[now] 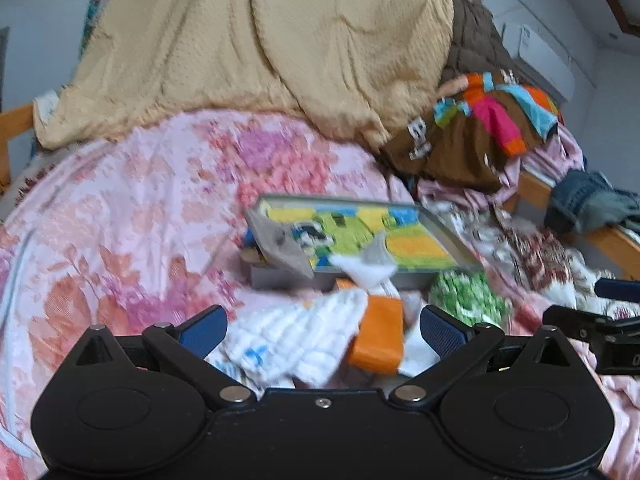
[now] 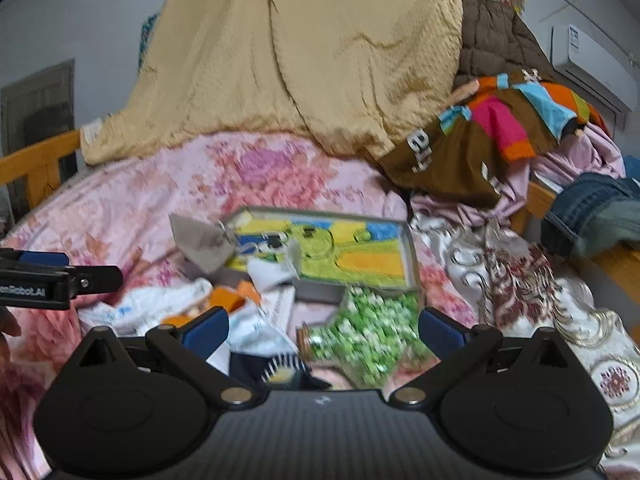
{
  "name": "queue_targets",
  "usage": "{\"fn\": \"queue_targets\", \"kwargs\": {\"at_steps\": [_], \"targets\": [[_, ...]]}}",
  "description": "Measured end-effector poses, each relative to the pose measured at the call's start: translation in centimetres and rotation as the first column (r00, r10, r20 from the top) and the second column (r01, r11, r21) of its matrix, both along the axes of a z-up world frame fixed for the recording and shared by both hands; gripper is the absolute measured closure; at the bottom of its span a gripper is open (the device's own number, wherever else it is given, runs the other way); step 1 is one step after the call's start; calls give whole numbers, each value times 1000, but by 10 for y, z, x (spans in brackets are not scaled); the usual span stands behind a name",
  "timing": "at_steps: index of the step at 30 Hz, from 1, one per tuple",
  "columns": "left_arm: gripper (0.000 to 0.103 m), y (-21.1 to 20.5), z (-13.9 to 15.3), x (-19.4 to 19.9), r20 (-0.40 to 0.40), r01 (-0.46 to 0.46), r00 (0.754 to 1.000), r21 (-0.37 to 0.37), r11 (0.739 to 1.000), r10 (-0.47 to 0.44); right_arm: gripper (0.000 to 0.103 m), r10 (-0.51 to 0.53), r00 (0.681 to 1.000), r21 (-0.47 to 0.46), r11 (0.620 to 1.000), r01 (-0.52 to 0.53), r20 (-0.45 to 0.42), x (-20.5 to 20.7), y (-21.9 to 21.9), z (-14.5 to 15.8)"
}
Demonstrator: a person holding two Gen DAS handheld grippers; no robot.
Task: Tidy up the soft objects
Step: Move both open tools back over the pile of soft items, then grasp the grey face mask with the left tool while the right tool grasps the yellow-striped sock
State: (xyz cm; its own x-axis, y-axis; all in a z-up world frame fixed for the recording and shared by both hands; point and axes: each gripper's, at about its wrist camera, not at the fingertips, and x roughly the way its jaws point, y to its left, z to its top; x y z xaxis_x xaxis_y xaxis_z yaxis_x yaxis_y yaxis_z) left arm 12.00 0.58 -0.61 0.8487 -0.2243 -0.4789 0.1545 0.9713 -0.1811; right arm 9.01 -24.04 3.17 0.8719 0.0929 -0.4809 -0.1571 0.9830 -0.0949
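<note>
Hovering wide-spread: left gripper (image 1: 322, 330) over white cloth (image 1: 296, 340), right gripper (image 2: 323, 330) over green cloth (image 2: 364, 340)

Both cams sit low over the bed, right behind their own jaws, facing the same way toward the heaped yellow blanket (image 1: 256, 52) at the far end. Left view is close over a white cloth (image 1: 296, 336), right view close over a green patterned cloth (image 2: 368, 332). They share the grey tray (image 1: 424, 222) (image 2: 412, 248) and pink floral bedspread (image 1: 132, 208) (image 2: 132, 204). Each catches the other gripper at its edge.
</note>
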Motion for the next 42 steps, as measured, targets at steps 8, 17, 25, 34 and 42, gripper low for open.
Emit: {"fn": "queue_targets", "kwargs": {"at_steps": [8, 17, 25, 34, 42], "targets": [[1, -10, -20, 10, -114, 80, 991, 34, 996, -76, 0, -70, 983, -31, 997, 66, -167, 18, -6, -22], [1, -25, -35, 11, -185, 175, 970, 81, 981, -158, 0, -67, 938, -36, 998, 58, -340, 38, -13, -46], [1, -31, -43, 13, -222, 210, 957, 87, 974, -186, 0, -32, 904, -27, 999, 23, -427, 50, -11, -62], [1, -49, -52, 10, -251, 313, 929, 147, 938, -271, 0, -47, 890, -32, 999, 36, -454, 61, -14, -73], [1, -59, -59, 7, -262, 364, 915, 203, 909, -308, 0, -2, 873, 4, 1000, 5, -487, 66, -11, -81]]}}
